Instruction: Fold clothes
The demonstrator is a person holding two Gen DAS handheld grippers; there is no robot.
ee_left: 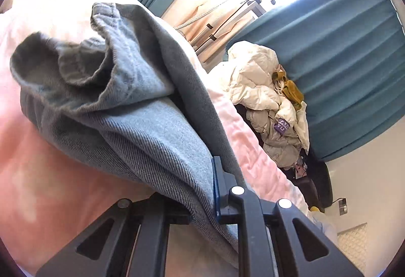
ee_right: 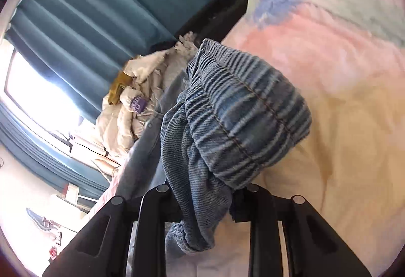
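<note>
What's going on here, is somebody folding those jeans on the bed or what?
Yes. A person is working with a hand-held gripper in each hand, and both are clamped on the same pair of blue jeans. The left hand-held gripper pinches a flat denim edge; the right hand-held gripper holds bunched fabric by the elastic waistband. The jeans lie crumpled over the pink bedspread, not yet folded flat. A cream puffer jacket sits heaped beside the bed.

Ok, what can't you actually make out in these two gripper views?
- Left wrist view: the left gripper fingertips, buried under the blue denim garment.
- Right wrist view: the right gripper fingertips, covered by its ribbed elastic waistband.
- Both views: the garment's full shape, bunched and cut off.
- The purple label on the cream puffer jacket: too small.
</note>
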